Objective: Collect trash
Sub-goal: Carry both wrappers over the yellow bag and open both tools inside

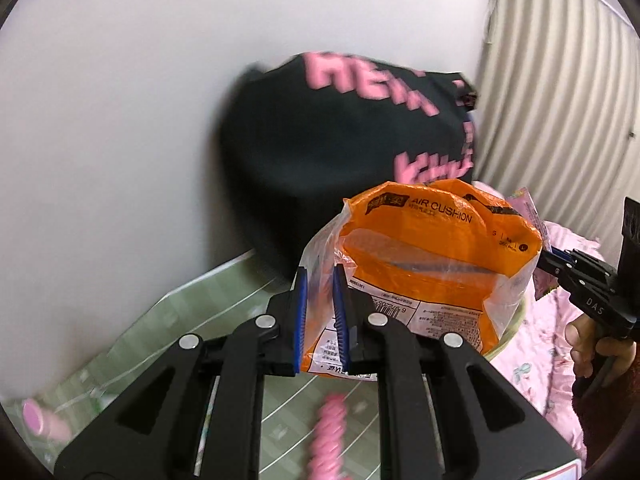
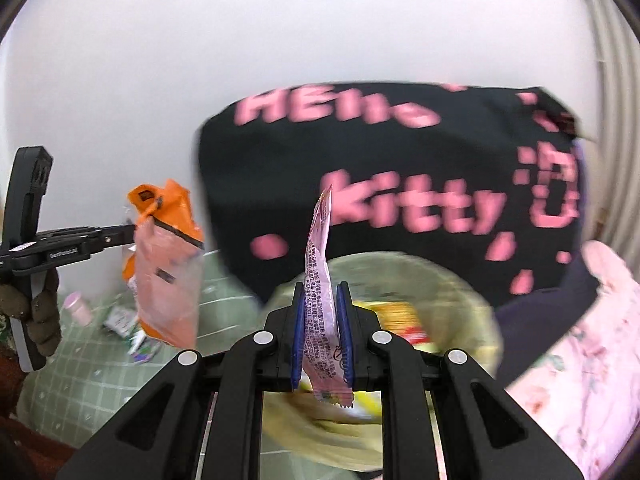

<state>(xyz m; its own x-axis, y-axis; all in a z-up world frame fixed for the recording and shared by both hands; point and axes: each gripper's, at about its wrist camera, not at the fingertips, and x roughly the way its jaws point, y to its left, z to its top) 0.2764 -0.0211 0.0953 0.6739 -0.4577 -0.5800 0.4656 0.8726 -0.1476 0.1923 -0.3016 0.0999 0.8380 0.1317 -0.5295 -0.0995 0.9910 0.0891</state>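
Pale yellow-green bin (image 2: 472, 300) holds wrappers; left tongs (image 1: 320, 312) pinch orange bag (image 1: 432, 248), right tongs (image 2: 322, 332) pinch pink wrapper (image 2: 320, 280).

Left wrist view: mounted just behind the left claw (image 1: 320, 316), looking forward and down along its blue pads; very near the orange air-cushion bag (image 1: 424, 256) that fills the centre. Faces the white wall (image 1: 120, 120) and black lettered bag (image 1: 320, 148); green floor (image 1: 224, 296) below, pink bedding (image 1: 540, 344) at right.

Right wrist view: mounted behind the right claw (image 2: 321, 332), same forward-down aim, close over the yellow-lined bin (image 2: 472, 312).

Shared: wall, black bag, floor, orange bag. Each view catches the other claw at its edge (image 1: 560, 264) (image 2: 120, 234).
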